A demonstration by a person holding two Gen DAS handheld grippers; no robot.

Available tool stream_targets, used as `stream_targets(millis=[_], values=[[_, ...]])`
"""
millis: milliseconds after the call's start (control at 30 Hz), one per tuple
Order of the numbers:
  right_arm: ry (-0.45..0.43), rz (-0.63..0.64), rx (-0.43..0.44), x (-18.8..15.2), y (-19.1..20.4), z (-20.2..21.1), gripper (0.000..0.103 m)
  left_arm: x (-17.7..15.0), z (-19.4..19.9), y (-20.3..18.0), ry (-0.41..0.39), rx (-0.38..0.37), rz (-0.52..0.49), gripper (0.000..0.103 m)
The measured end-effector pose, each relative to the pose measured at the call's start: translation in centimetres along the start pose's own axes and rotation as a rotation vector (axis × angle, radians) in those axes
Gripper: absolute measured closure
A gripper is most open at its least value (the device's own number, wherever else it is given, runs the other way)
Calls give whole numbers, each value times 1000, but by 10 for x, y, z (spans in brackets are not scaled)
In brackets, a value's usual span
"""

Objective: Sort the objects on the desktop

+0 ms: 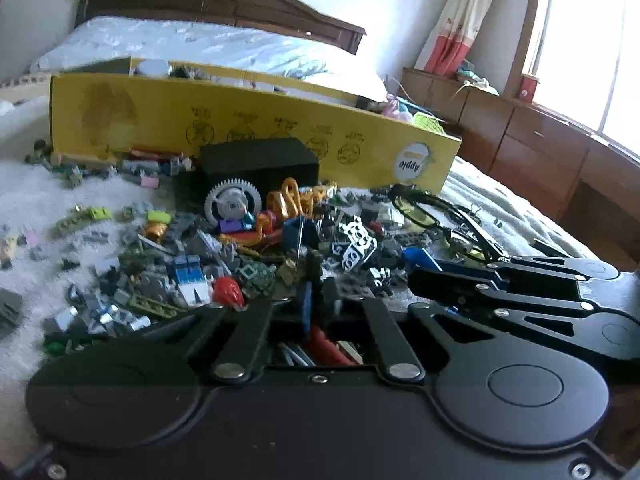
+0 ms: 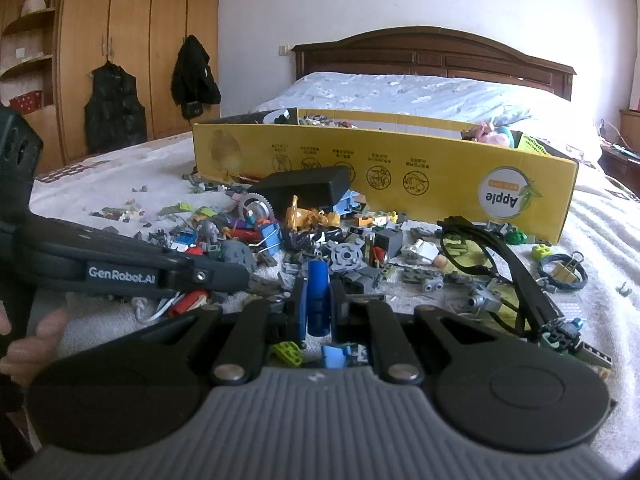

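Note:
A heap of small toy bricks [image 1: 248, 264] lies on the white blanket [image 1: 32, 208]. My left gripper [image 1: 318, 296] sits low at the heap's near edge, its jaws together with nothing visible between them. It enters the right wrist view from the left, and there the left gripper [image 2: 245, 276] ends beside a grey brick. My right gripper [image 2: 318, 300] is shut on a blue rounded piece [image 2: 319, 292] held upright. From the left wrist view the right gripper [image 1: 418, 270] comes in from the right with that blue piece [image 1: 420, 258] at its tip.
A long yellow cardboard box [image 2: 400, 160] stands behind the heap, with a black box [image 2: 308, 188] and a white gear wheel [image 2: 256, 208] before it. Yellow-lensed glasses [image 2: 468, 252] lie to the right. Further right is a cable with a gold clip [image 2: 564, 272]. A hand [image 2: 32, 340] holds the left gripper.

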State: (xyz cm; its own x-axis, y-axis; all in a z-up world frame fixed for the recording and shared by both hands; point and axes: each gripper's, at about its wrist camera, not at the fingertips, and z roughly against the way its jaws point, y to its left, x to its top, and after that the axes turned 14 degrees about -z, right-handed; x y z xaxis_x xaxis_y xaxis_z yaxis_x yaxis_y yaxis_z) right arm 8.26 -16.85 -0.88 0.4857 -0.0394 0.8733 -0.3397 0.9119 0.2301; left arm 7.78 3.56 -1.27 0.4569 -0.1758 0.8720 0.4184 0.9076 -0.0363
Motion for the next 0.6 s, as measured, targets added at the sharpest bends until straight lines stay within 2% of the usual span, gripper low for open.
stream_targets(millis=[333, 600], values=[[-12, -11, 8, 3, -1, 1, 90, 11, 12, -5, -46, -8, -16, 99], [-33, -2, 11, 25, -5, 0, 90, 43, 5, 1, -99, -1, -22, 99]])
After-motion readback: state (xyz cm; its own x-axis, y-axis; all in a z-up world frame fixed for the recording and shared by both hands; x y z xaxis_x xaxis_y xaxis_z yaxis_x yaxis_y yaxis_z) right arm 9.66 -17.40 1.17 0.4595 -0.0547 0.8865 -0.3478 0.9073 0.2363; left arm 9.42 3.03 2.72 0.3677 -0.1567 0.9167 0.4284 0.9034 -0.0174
